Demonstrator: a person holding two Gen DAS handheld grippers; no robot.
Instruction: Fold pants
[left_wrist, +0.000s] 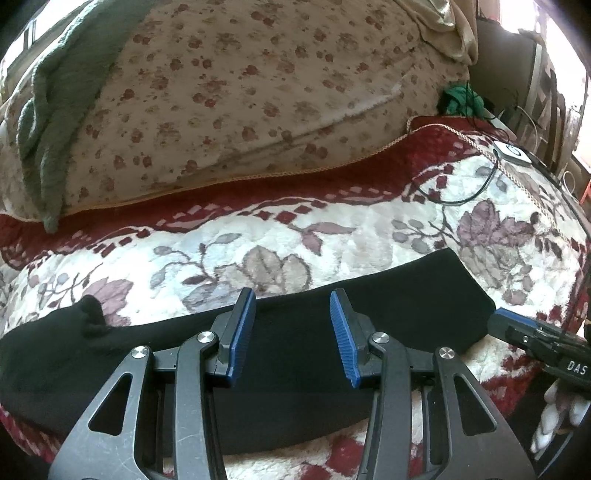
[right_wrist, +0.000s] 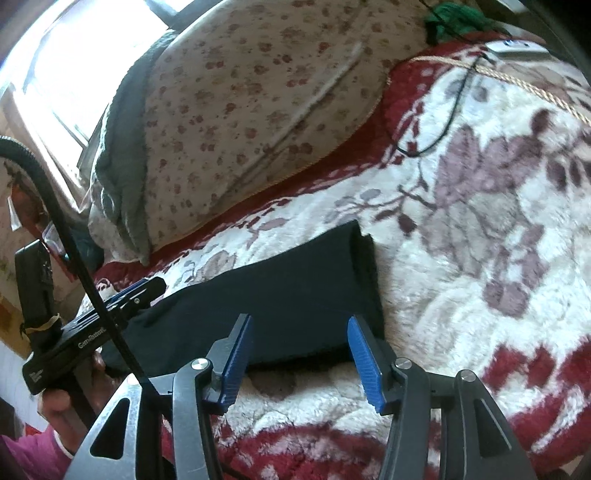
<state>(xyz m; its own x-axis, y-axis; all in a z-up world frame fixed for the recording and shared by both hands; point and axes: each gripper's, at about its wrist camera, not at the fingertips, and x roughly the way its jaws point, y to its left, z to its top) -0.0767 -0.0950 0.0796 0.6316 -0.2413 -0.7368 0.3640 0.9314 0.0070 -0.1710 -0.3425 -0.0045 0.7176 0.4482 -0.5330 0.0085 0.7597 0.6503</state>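
Black pants (left_wrist: 295, 350) lie flat in a long band across a red and white floral blanket (left_wrist: 332, 236). My left gripper (left_wrist: 293, 299) is open, its blue pads above the middle of the band, holding nothing. My right gripper (right_wrist: 299, 321) is open over the near edge of the pants' right end (right_wrist: 295, 291), empty. The right gripper also shows in the left wrist view (left_wrist: 517, 328) at the pants' right end. The left gripper shows in the right wrist view (right_wrist: 147, 288) at the left, over the pants.
A flowered cream quilt (left_wrist: 258, 92) is heaped behind the blanket, with a green knit cloth (left_wrist: 48, 122) on its left. A white device (left_wrist: 511, 153) with a black cable (left_wrist: 465, 195) lies at the far right. Green fabric (left_wrist: 458, 96) sits beyond.
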